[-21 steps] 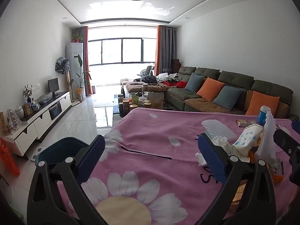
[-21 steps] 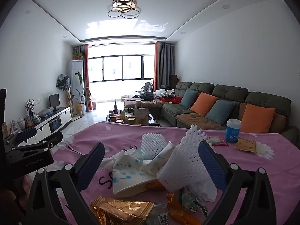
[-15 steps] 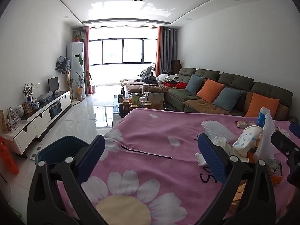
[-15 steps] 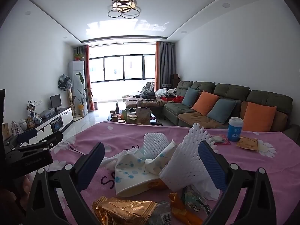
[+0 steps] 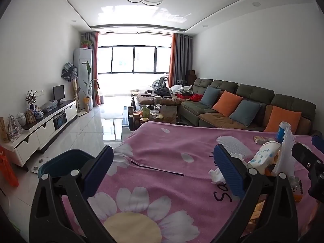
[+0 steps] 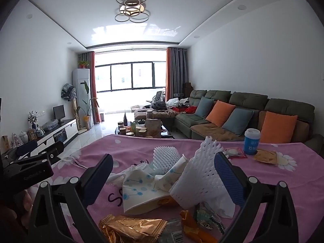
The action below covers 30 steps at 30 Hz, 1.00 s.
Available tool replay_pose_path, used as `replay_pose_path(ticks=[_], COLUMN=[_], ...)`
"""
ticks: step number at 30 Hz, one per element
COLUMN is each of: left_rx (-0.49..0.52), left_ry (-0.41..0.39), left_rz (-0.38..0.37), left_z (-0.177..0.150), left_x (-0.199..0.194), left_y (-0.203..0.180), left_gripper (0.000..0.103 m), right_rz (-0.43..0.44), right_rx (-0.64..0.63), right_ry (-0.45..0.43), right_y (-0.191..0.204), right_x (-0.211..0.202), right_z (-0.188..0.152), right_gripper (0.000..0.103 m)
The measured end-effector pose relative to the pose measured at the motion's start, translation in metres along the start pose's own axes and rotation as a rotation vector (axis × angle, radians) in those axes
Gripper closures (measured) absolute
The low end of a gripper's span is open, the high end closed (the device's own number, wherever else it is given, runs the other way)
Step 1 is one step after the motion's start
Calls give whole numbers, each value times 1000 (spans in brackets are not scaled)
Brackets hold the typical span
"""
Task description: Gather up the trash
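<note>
Almost nothing has changed in the last moment: both grippers only drifted slightly, so collecting has not begun. The right gripper (image 6: 164, 178) stands wide, trash pile (image 6: 162, 184) between its fingers; the left gripper (image 5: 164, 168), wide and empty, has that pile to its right.

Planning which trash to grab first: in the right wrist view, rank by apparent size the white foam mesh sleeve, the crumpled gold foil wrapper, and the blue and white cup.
1. White foam mesh sleeve, largest.
2. Crumpled gold foil wrapper, though it lies nearest the camera and the frame edge cuts it off.
3. Blue and white cup, smallest, but farthest away, so its true size is unsure.
</note>
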<state>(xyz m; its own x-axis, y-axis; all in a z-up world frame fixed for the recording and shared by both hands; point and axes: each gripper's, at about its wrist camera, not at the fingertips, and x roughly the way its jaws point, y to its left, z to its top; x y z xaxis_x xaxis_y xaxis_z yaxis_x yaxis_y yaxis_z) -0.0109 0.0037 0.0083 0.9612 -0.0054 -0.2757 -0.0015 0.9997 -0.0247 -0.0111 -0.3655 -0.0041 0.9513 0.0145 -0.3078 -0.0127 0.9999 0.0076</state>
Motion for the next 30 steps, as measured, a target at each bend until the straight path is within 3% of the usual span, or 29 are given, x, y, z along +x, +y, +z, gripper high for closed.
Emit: replay_pose_path(ticks=[30], left_rx=[2], left_ry=[-48], left_rz=[-4], left_z=[-4], left_x=[-8], left_y=[-2], left_gripper=[5], right_rz=[-10], right_rx=[-4], right_ry=[-11], right_y=[-6], right_x=[-2], right_z=[2], right_gripper=[7])
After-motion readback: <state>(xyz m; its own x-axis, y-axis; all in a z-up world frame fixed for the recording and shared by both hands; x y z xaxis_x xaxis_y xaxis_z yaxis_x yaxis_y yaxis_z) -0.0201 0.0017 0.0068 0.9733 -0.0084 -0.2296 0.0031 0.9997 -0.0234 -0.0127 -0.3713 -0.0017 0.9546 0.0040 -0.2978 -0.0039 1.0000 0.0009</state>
